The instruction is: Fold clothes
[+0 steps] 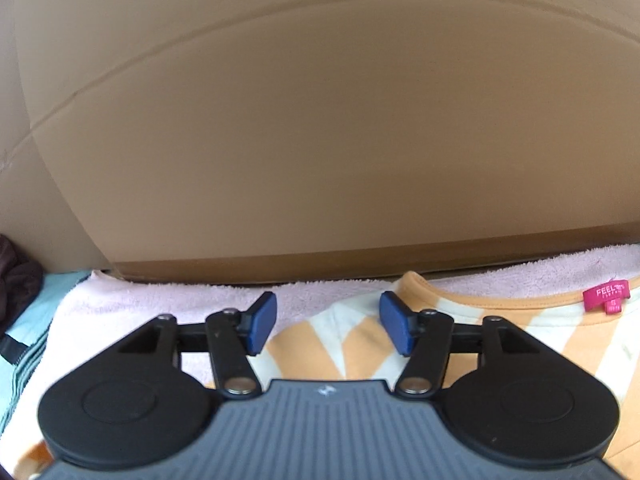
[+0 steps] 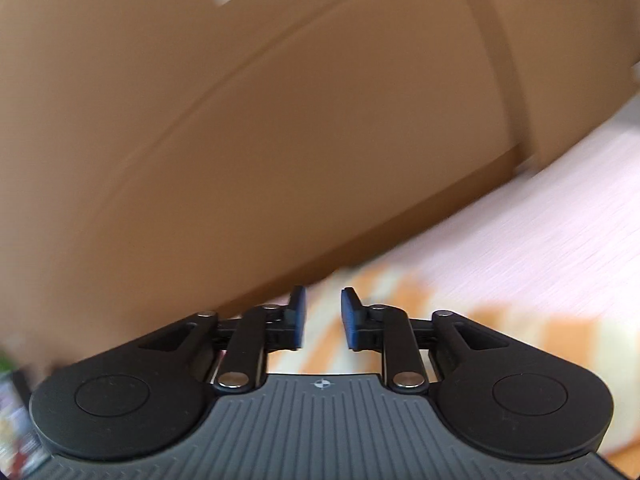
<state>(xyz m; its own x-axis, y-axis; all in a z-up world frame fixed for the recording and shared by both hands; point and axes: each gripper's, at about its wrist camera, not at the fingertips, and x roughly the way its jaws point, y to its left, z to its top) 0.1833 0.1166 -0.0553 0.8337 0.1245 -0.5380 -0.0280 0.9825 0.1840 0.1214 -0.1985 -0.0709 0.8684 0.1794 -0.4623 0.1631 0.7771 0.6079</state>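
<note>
Left wrist view, left tool [image 1: 328, 326] spread over orange-striped shirt [image 1: 500, 320], cardboard box [image 1: 320, 120] behind, right tool [image 2: 323, 318] parted, empty.

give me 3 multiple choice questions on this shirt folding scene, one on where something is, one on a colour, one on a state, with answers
1. Where does the cardboard box stand relative to the shirt?
A. behind it, beyond the collar
B. on top of it
C. beneath it

2. What colour is the label inside the shirt's collar?
A. green
B. pink
C. black

3. In what state is the left gripper?
A. shut on the label
C. shut on the towel
B. open, with nothing between its pads

Answers:
1 A: the box rises past the collar, at the far edge of the pale towel.
2 B: the tag is bright pink against the orange and white fabric.
3 B: the blue pads stand apart above the shirt, gripping nothing.
</note>
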